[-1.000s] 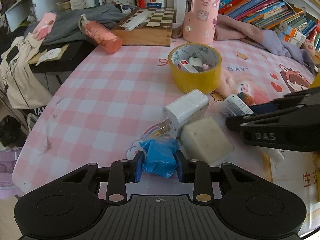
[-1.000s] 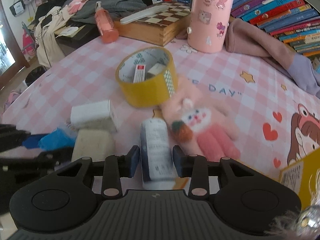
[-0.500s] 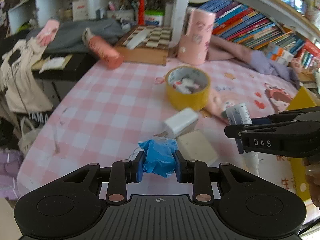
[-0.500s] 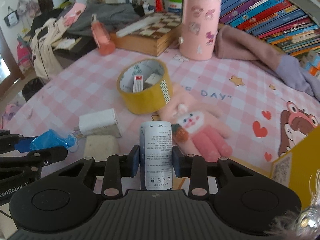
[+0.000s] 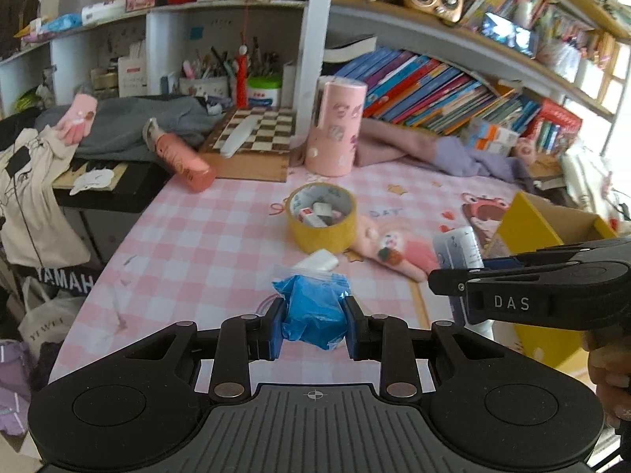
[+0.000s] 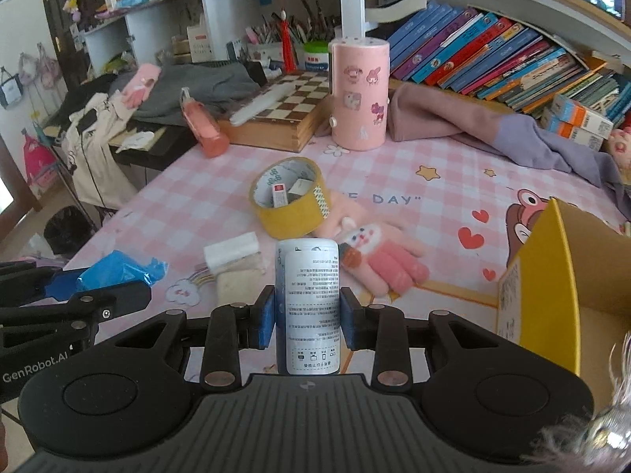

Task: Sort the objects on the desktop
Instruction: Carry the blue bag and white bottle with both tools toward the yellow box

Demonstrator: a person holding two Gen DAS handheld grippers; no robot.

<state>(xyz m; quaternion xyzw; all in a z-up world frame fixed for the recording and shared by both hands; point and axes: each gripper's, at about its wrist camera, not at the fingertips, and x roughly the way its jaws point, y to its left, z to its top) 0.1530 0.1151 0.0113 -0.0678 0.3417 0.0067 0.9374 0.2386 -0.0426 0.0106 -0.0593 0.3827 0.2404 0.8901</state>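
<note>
My left gripper [image 5: 313,323] is shut on a crumpled blue plastic bag [image 5: 313,313] and holds it above the pink checked tabletop. The bag also shows in the right wrist view [image 6: 118,270]. My right gripper [image 6: 307,321] is shut on a white tube with a printed label [image 6: 309,307], held upright above the table; it shows at the right of the left wrist view [image 5: 457,250]. A yellow cardboard box [image 6: 552,276] stands open at the right. A yellow tape roll [image 6: 292,197], a pink plush glove [image 6: 378,254], a white charger [image 6: 232,252] and a beige block [image 6: 236,285] lie on the table.
A pink cylinder holder [image 6: 359,92], a chessboard box [image 6: 284,110] and a lying pink bottle [image 6: 205,128] stand at the back. Books [image 6: 493,59] and a pink-purple cloth [image 6: 473,130] fill the back right. The table's left edge drops to clothes and bags [image 5: 35,197].
Both grippers have risen away from the table with their loads: the blue bag and the white tube are lifted off the surface. The yellow box has come into view at the right.
</note>
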